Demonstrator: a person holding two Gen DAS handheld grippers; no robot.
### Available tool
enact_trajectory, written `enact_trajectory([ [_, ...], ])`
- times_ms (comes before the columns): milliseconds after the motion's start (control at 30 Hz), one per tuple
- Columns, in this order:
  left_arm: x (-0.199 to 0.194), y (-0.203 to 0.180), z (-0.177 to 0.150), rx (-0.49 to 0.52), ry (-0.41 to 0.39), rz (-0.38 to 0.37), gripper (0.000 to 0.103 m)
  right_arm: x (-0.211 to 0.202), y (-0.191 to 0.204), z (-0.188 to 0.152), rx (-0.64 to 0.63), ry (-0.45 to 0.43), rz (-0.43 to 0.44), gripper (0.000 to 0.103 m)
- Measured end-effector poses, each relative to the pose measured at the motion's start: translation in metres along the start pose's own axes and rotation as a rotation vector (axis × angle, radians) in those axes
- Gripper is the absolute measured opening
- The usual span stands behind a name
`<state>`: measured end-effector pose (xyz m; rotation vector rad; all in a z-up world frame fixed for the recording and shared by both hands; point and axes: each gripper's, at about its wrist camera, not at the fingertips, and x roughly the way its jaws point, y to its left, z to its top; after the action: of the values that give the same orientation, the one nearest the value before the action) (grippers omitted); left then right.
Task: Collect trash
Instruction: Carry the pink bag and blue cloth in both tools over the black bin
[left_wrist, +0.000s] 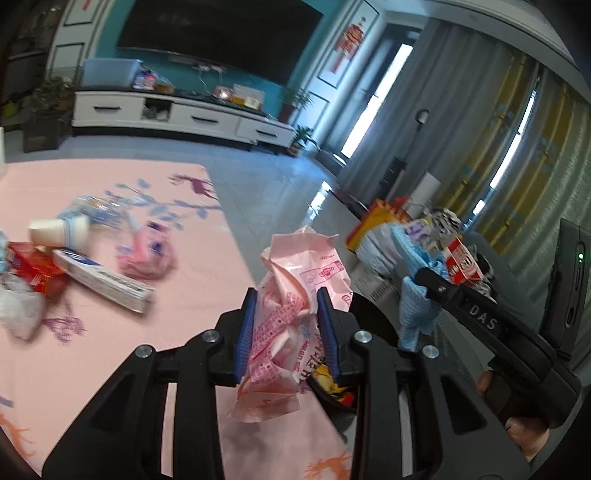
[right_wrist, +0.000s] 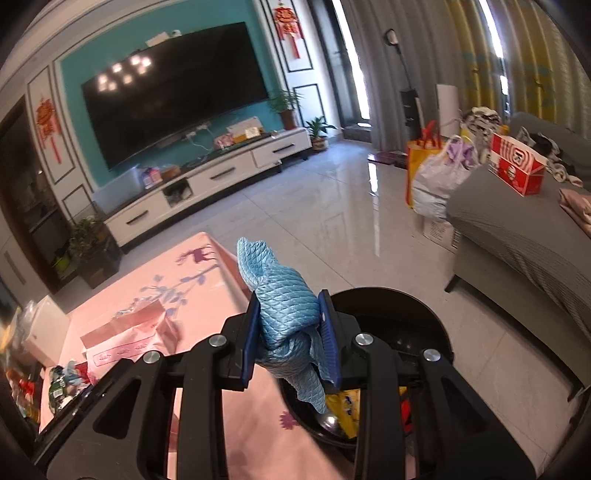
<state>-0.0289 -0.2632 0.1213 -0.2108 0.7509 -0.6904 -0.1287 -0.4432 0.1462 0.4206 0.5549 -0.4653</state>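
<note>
In your left view, your left tongs (left_wrist: 284, 328) are clamped on a crumpled pink wrapper (left_wrist: 295, 291), long axis upright, above the bench (left_wrist: 207, 258) edge. In your right view, your right tongs (right_wrist: 290, 334) pinch a quilted blue cloth (right_wrist: 284, 295), upright, over the black bin (right_wrist: 406, 306).

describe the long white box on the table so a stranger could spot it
Start at the pink tablecloth with deer prints. In the litter at its left side lies the toothpaste box, flat beside a red carton. It alone is long, slim and white with blue.
</note>
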Motion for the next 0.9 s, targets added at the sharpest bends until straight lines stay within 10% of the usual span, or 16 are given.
enact_trajectory([
  [900,0.169,-0.056,-0.039,0.022,0.289,-0.190,0.032,0.058,-0.099,-0.006,0.250,0.172,-0.189,0.031],
])
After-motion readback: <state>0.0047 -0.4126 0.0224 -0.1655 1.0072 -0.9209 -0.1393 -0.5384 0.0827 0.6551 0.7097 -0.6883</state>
